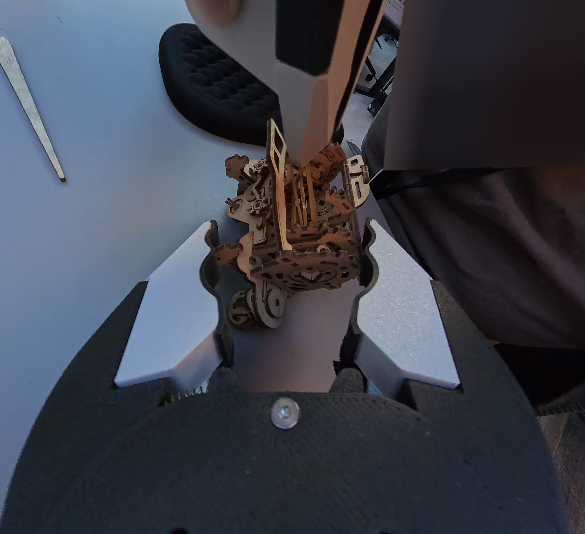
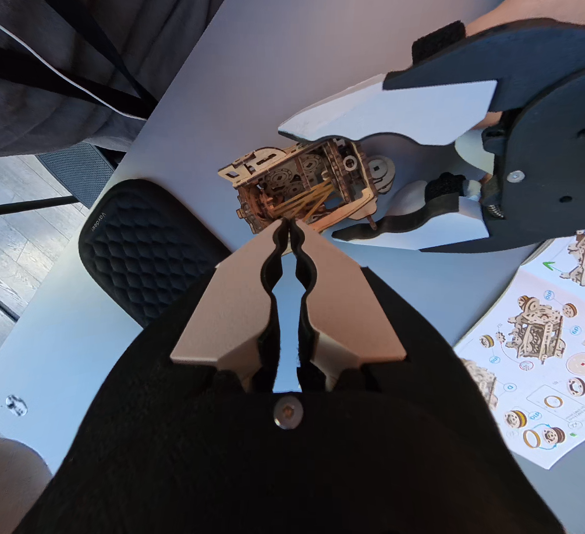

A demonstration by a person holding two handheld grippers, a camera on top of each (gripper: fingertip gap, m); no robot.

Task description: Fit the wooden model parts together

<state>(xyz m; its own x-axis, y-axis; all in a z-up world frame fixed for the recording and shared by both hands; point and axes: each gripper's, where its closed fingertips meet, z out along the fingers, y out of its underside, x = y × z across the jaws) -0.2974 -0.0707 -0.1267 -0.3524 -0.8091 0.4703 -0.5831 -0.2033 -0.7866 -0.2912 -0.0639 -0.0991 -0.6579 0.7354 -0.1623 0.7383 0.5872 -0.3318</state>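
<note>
A pale grey-white table point(image 2: 316, 28) fills both views, its edge giving way at left in the right wrist view to grey plank flooring point(image 2: 25, 234). At centre frame the right gripper point(image 2: 287, 222) is clenched, its tips pinching yellow rubber bands point(image 2: 304, 199) strung through the wooden model point(image 2: 304, 180). The left gripper point(image 1: 289, 251) grasps that model across its base, pads against both sides. A black quilted pad point(image 2: 148, 249) lies left of the model, an instruction sheet point(image 2: 538, 360) at lower right, and a tapered metal strip point(image 1: 28, 107) at upper left of the left wrist view.
</note>
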